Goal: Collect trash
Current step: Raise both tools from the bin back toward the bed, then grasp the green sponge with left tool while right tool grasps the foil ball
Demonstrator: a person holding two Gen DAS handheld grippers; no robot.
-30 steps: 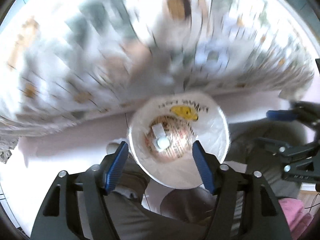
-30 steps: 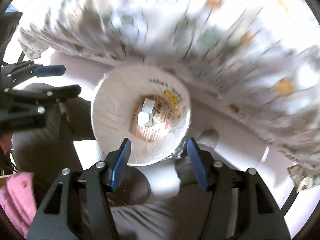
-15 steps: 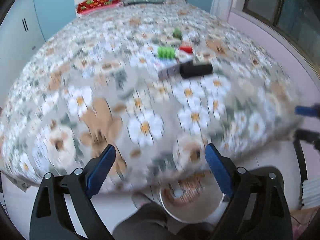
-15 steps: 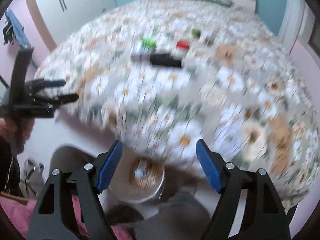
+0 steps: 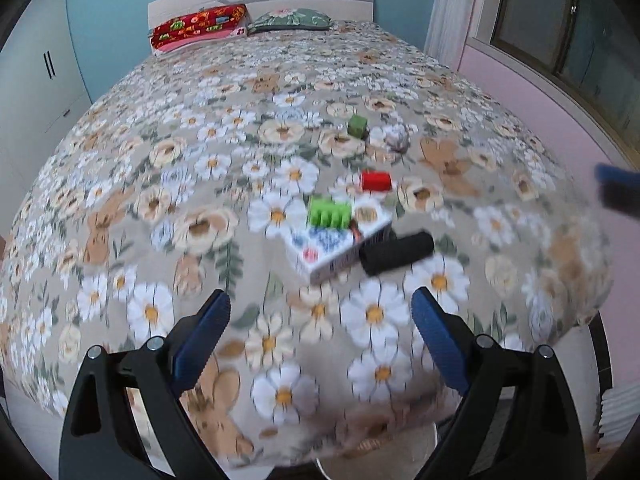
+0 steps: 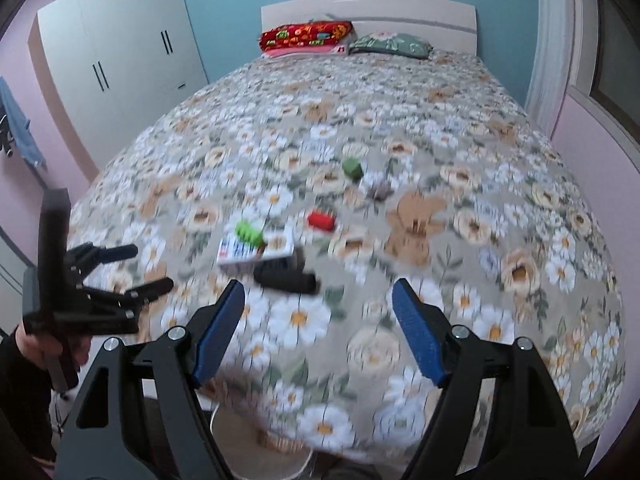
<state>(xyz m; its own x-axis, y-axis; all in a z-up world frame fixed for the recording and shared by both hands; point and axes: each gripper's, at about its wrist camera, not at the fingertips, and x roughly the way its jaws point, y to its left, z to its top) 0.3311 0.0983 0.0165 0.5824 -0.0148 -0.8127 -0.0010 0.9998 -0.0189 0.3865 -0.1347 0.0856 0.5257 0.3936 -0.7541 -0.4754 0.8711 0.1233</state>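
Both hand-held grippers are hovering over the foot of the bed (image 5: 168, 184), pointing down at the flowered cover. The left hand-held gripper (image 5: 320, 344) is standing spread wide with nothing between its blue pads, and the right hand-held gripper (image 6: 318, 332) is likewise spread and carrying nothing, which suits a pair of tools being lined up for a fresh pick. The trash is lying in a loose cluster near the middle of the bed: a black tube (image 5: 396, 254) resting against a flat printed box (image 5: 340, 244), a green ridged piece (image 5: 330, 213) sitting on the box's far edge, a red piece (image 5: 375, 181) just beyond, and a small green cube (image 5: 357, 125) and a crumpled wad (image 5: 396, 138) farther up. A white bin (image 6: 276, 468) is peeking out below the bed's edge, probably set there so each piece has only a short trip. The black tube is lying nearest, so it looks like the likeliest next target.
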